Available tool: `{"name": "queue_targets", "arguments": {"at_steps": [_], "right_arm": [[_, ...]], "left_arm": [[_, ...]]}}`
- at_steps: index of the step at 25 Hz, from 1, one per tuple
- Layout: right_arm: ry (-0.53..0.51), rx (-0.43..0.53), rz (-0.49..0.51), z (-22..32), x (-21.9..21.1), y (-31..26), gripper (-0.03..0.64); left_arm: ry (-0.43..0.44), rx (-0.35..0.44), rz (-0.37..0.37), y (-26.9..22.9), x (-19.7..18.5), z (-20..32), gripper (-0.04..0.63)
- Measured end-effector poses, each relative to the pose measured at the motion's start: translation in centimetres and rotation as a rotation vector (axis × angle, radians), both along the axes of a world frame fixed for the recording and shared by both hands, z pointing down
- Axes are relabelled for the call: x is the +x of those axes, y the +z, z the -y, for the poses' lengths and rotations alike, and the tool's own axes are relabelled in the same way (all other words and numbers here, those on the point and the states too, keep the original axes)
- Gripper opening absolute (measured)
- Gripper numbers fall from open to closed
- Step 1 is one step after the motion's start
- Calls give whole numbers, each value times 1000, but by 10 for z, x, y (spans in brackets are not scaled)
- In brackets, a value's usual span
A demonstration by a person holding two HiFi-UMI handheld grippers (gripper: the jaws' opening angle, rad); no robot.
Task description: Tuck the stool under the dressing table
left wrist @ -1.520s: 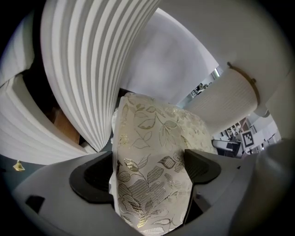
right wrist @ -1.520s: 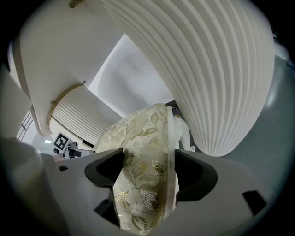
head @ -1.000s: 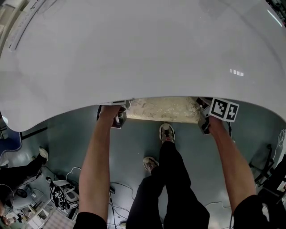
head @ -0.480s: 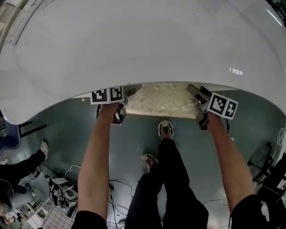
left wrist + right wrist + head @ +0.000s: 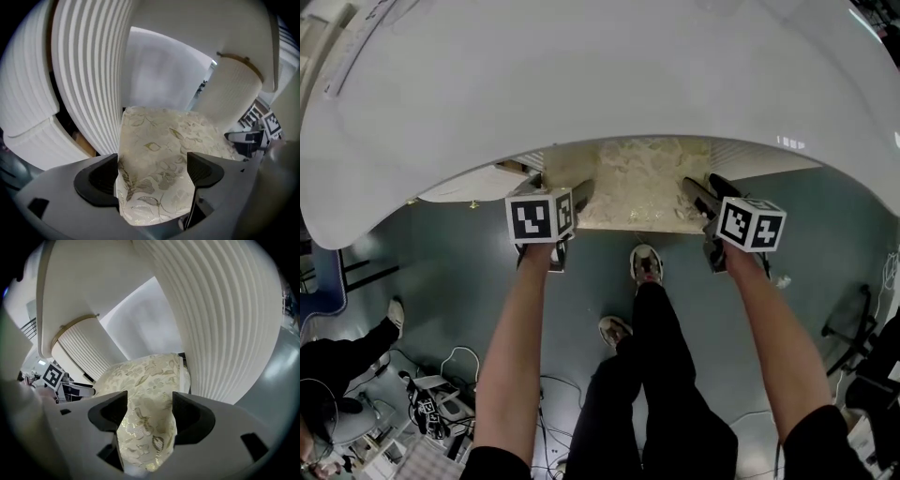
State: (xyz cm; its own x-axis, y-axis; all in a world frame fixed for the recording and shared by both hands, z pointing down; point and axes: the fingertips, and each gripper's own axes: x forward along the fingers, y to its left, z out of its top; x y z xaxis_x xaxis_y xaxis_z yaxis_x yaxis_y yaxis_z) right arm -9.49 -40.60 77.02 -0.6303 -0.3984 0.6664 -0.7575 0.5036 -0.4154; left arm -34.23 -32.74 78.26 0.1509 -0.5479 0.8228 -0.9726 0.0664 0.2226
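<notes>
The stool (image 5: 637, 183) has a cream seat with a floral pattern and sits half under the curved edge of the white dressing table (image 5: 581, 84). My left gripper (image 5: 574, 202) is shut on the seat's left side, my right gripper (image 5: 698, 199) on its right side. In the left gripper view the cushion (image 5: 159, 136) fills the gap of the left gripper (image 5: 152, 178). In the right gripper view the cushion (image 5: 145, 373) is pinched in the right gripper (image 5: 149, 413). Fluted white table supports (image 5: 89, 70) (image 5: 225, 324) stand close on both outer sides.
A ribbed round leg (image 5: 229, 98) stands behind the stool. My own legs and shoes (image 5: 647, 267) are right behind the seat on the grey floor. Cables and gear (image 5: 441, 394) lie at lower left, another person's shoe (image 5: 391, 314) at left, and a black stand (image 5: 848, 323) at right.
More of the seat and both marker cubes now show from under the table's edge, which sits higher in the view. Both grippers keep their hold on the seat.
</notes>
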Motion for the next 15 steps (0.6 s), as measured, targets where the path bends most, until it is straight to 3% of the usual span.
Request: {"name": "queue_targets", "arguments": {"at_steps": [2,6,9,10,11,12,15], "right_arm": [[-38,35,-16,-8,-10,-10,298],[-111,89,-36,-28,-32,-35,298],[-149,114,-31,-43,-49,-55,290],[-159,125,-34,-49,-54,-61,265],[-165,140,-41,-54,-57,-68,170],[-169,158,-50,-58,-59,-75,30],[-184,182,-44,-73,-67,-93,17]], "left_arm": [[33,0,56,-7,9,-7,471],[52,27,88,-31,31,-18,465],[80,58,118,-52,46,-24,415],[85,70,127,-60,50,-26,379],[83,82,132,-67,54,-28,328],[78,93,131,-74,57,-30,283],[54,126,100,-94,72,-36,216]]}}
